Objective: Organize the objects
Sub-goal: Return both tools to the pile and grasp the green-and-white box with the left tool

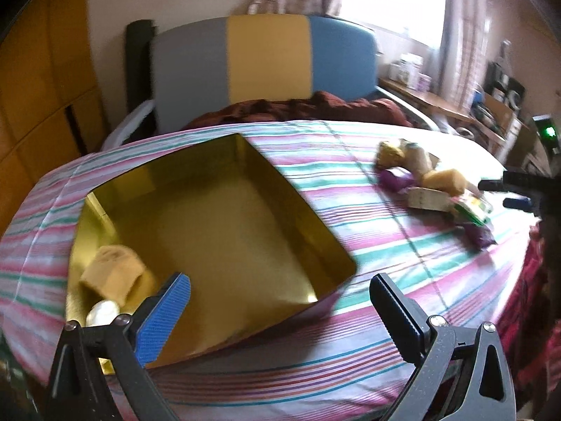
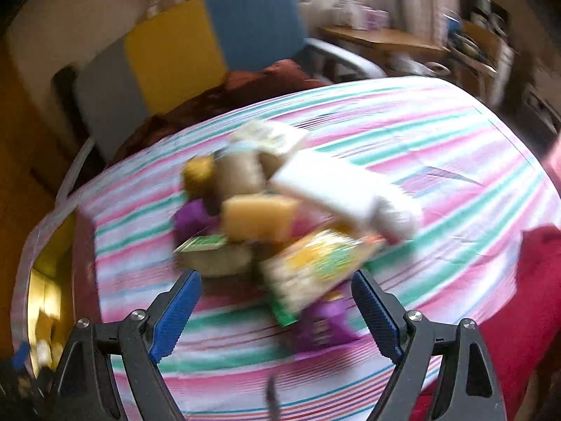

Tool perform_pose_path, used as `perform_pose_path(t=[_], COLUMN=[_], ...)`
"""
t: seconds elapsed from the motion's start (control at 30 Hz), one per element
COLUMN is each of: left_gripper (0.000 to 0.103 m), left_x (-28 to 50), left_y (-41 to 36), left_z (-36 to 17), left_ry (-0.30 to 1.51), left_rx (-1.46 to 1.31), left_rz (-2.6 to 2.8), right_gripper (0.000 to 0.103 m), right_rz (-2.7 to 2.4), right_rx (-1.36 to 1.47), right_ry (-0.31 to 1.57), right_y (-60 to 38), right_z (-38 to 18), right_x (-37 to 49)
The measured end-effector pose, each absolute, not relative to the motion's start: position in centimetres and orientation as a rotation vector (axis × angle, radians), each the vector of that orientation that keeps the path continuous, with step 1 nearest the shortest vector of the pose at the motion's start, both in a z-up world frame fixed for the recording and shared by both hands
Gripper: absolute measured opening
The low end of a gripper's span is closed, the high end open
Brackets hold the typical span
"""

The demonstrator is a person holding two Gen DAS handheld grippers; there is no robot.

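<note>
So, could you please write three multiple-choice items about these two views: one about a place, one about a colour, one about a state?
1. Where does the pile of small packets lie?
A. in the gold tin
B. on the striped cloth
C. on the chair

2. What colour is the middle panel of the chair back?
A. yellow
B. red
C. white

3. How does the right gripper stand?
A. shut on a packet
B. shut, empty
C. open

Key: 1 B, the pile rests on the striped cloth, apart from the gold tin. 2 A, yellow sits between grey and blue. 3 C, its jaws stand wide and press on nothing.
</note>
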State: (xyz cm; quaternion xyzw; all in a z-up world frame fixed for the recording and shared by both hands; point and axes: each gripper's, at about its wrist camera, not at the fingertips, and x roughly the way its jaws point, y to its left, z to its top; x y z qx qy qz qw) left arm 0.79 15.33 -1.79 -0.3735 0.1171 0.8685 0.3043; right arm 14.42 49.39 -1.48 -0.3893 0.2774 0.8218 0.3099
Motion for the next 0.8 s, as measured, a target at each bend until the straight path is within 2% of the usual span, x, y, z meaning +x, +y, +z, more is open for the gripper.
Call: perform_pose_path(t=[0.23,0.47,0.8], left_gripper=[0.103,0.103,0.102], left_x=[1.7,1.3,0.4], left_y=[21.5,28.4,37.7], left_z=[-1.3,-1.8,-4.1], left_ry=[0.412,0.466,0.454], left_rx=[-0.940,-0.950,-1.027], left_rz=[2.156,2.068,2.050], right_gripper=[0.089,0.089,0.089], right_rz=[2.097,2.136,2.185], right_rx=[-0.871,-0.797,-0.785], right_ry=[0.830,0.932,1.045], right_y=[54.3,55.0,55.4], right_z=[-1.1,-1.6,-2.1], right_x=[15.5,16.4,16.6])
